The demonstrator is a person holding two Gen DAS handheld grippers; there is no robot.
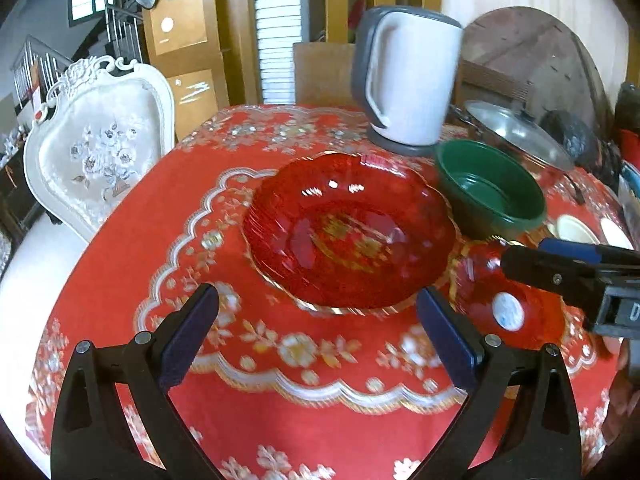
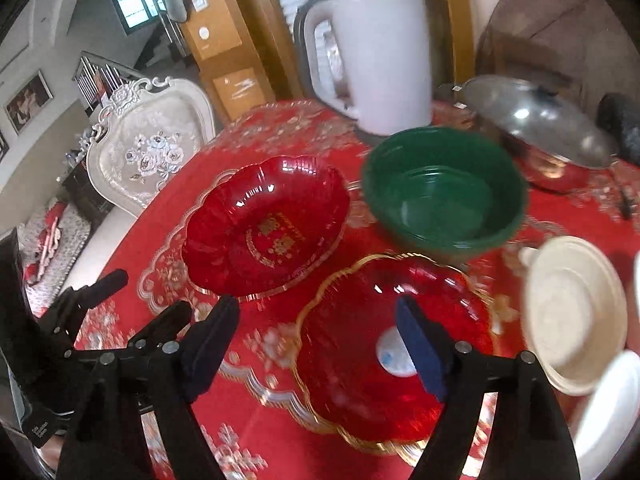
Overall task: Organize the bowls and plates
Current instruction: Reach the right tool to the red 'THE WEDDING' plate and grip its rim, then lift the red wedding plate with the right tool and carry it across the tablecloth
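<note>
The right wrist view shows the whole second red plate (image 2: 394, 350), gold-rimmed with a white sticker at its centre, plus a cream lidded dish (image 2: 576, 316) to the right of the right gripper (image 2: 320, 344). The left wrist view shows only part of that plate (image 1: 516, 300), behind the right gripper (image 1: 508, 262) that enters from the right edge.

The left gripper (image 1: 318, 318) stands wide open and holds nothing. Its fingers hang above the cloth-covered counter (image 1: 120, 264), touching no dish. The first red plate (image 1: 350, 230) lies just ahead of it, between the fingertips in line of sight.

The right gripper is also wide open and empty. Its right finger (image 2: 420, 350) overlaps the second red plate in view; contact cannot be determined.

Both plates lie flat, rims up. The first red plate (image 2: 266, 226) is oval, its long axis running left to right across the left gripper. The green bowl (image 2: 444, 190) stands upright ahead of the right gripper, beyond the second plate. The kettle (image 1: 408, 80) stands farther ahead, and a lidded pot (image 2: 540, 132) sits ahead and right.
</note>
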